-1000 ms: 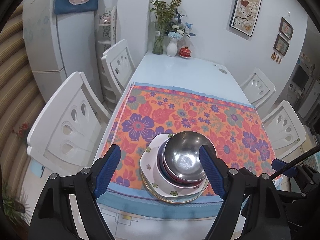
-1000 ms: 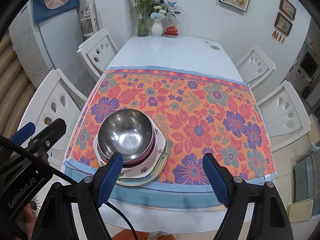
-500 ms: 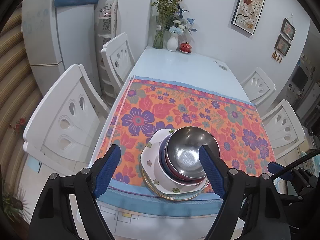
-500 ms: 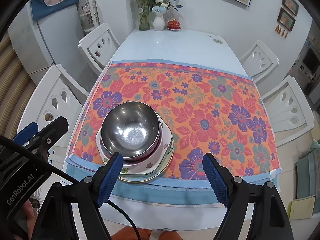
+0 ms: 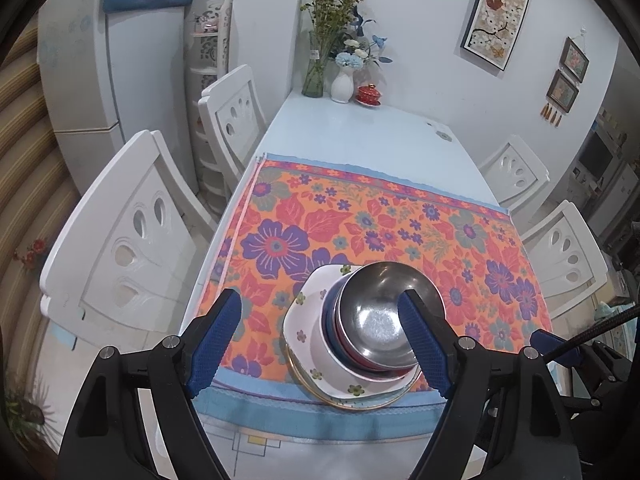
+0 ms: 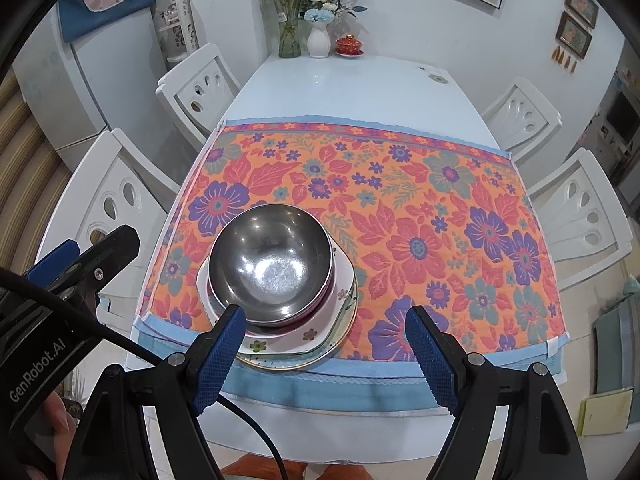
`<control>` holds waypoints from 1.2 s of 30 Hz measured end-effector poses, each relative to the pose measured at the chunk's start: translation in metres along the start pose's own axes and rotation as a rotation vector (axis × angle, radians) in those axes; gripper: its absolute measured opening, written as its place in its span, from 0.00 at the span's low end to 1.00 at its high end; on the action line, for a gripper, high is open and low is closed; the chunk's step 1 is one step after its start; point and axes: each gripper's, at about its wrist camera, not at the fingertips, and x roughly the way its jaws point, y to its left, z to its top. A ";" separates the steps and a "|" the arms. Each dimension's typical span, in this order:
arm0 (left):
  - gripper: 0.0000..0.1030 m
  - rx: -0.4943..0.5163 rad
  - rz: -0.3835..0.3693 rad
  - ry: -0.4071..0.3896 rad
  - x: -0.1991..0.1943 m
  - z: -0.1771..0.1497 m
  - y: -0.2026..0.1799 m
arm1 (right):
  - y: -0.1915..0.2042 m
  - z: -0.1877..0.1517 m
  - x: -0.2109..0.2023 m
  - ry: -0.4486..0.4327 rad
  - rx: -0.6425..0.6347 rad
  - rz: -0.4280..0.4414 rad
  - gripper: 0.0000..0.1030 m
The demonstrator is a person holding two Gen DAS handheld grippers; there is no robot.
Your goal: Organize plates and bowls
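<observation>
the left gripper (image 5: pixel 320 340) is held above the near edge of the worktop (image 5: pixel 360 140), pitched downward, its fingers (image 5: pixel 216 336) spread wide and grasping nothing. the right gripper (image 6: pixel 326 356) is held beside it, tilted more steeply down, its fingers (image 6: pixel 430 356) likewise released and empty. a steel bowl (image 6: pixel 272 264) is seen on top of a stack near the front left of the floral cloth (image 6: pixel 420 232), nested in darker bowls (image 5: pixel 334 332), which are set on a flowered white plate (image 6: pixel 320 328) over a round plate (image 6: pixel 340 344). the stack is touched by neither gripper.
</observation>
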 end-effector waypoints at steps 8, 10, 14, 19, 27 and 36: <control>0.77 0.128 0.132 -0.153 -0.016 0.006 -0.015 | 0.000 0.003 0.006 0.007 0.020 -0.002 0.78; 0.77 0.144 0.146 -0.160 -0.016 0.008 -0.015 | 0.000 0.003 0.007 0.012 0.028 -0.001 0.78; 0.77 0.135 0.134 -0.142 -0.012 0.011 -0.009 | 0.003 0.002 0.011 0.022 0.038 0.001 0.78; 0.77 0.175 0.142 -0.116 -0.007 0.013 -0.009 | 0.006 0.002 0.013 0.023 0.041 -0.002 0.78; 0.77 0.185 0.139 -0.106 -0.002 0.013 -0.003 | 0.014 0.004 0.013 0.020 0.060 -0.007 0.78; 0.79 0.211 0.188 -0.070 0.012 0.012 0.006 | 0.026 -0.003 0.016 0.035 0.047 -0.036 0.78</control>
